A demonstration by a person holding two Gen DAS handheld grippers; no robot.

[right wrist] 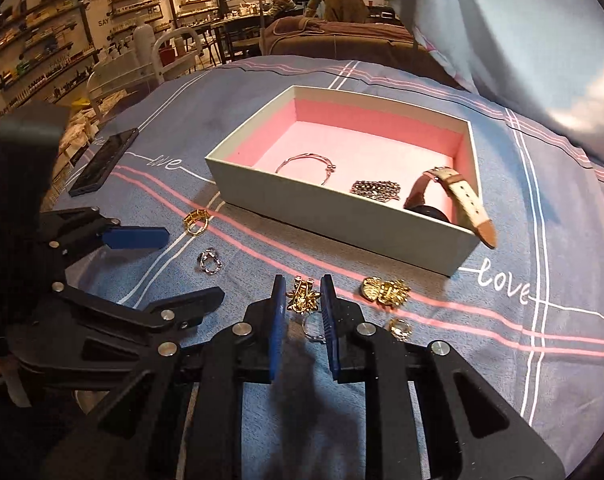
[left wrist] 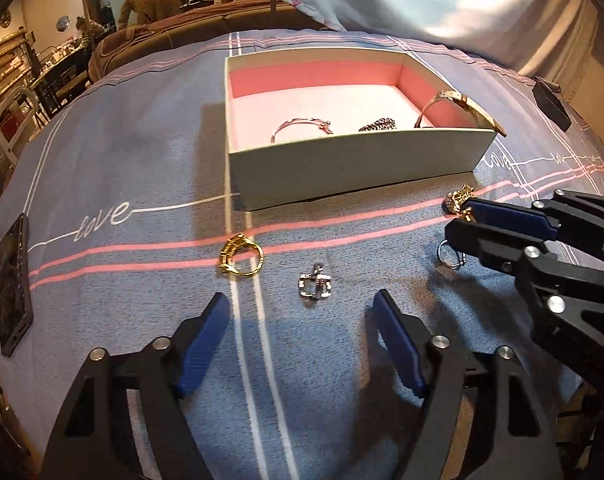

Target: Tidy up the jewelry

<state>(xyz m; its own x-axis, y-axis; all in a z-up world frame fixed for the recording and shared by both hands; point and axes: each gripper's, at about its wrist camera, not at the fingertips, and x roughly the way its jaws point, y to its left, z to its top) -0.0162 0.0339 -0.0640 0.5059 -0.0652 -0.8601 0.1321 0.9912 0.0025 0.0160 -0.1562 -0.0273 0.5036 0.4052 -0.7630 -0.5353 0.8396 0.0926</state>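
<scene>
Nearest, the right gripper (right wrist: 301, 300) hangs low over the blue striped cloth (right wrist: 502, 380), its jaws drawn close on either side of a gold earring (right wrist: 301, 298) with a silver hoop (right wrist: 313, 330); the blue pads flank the piece closely, but whether they press on it I cannot tell. Just to its right lie a gold brooch-like piece (right wrist: 386, 290) and a small gold ring (right wrist: 400, 327), both loose on the cloth. To the left, the left gripper (left wrist: 300, 308) has its jaws wide apart with nothing between the pads; a silver ring (left wrist: 315, 286) lies on the cloth just ahead of the gap, and a gold ring (left wrist: 241, 258) sits beyond it and to the left, across the pink stripes. A dark phone (left wrist: 13, 288) rests flat at the far left edge of the cloth. Further back stands the open box (left wrist: 342, 164), cream outside and pink inside, with nothing between it and the loose pieces. In it lie a thin bangle (right wrist: 306, 164), a heap of dark chain (right wrist: 376, 190) and a watch (right wrist: 450, 196) whose pale strap hangs over the near right corner. Behind, shelves (right wrist: 62, 40) line the room and a person (right wrist: 338, 0) bends over a table.
</scene>
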